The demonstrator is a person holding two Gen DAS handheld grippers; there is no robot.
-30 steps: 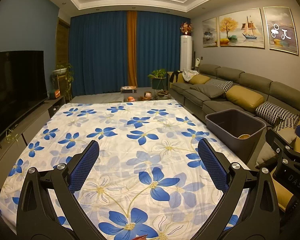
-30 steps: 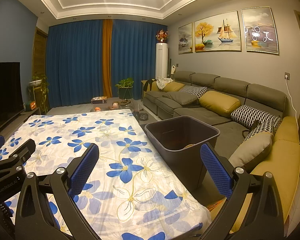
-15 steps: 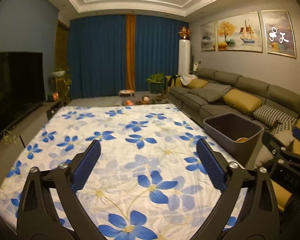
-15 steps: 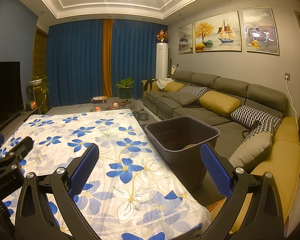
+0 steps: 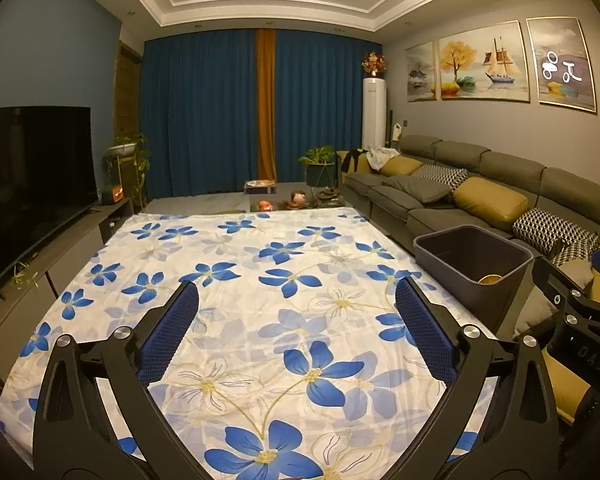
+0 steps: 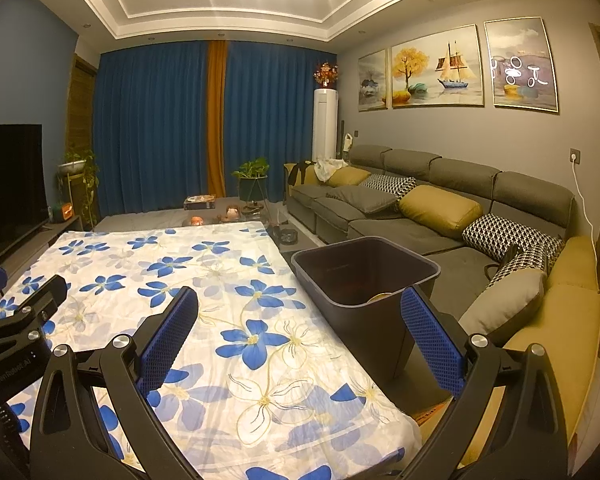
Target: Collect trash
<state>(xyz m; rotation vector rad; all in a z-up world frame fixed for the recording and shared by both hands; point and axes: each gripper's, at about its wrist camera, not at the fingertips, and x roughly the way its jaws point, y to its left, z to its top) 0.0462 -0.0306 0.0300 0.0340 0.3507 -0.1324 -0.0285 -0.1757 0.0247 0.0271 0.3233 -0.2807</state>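
Now the left gripper (image 5: 296, 304) is tilting upward, revealing more ceiling. Both it and the right gripper (image 6: 300, 312) are hanging wide open, holding nothing. No trash is showing on the flowered surface (image 5: 260, 280); the bin (image 6: 364, 276) at right is holding something yellowish.

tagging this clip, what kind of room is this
A home living room, most likely: a long grey sofa with cushions along the wall, a large TV opposite, and framed paintings above the sofa.

The bin's (image 6: 364, 280) far inside wall hides most of a yellowish item (image 6: 380, 297) in it; what it is cannot be told.
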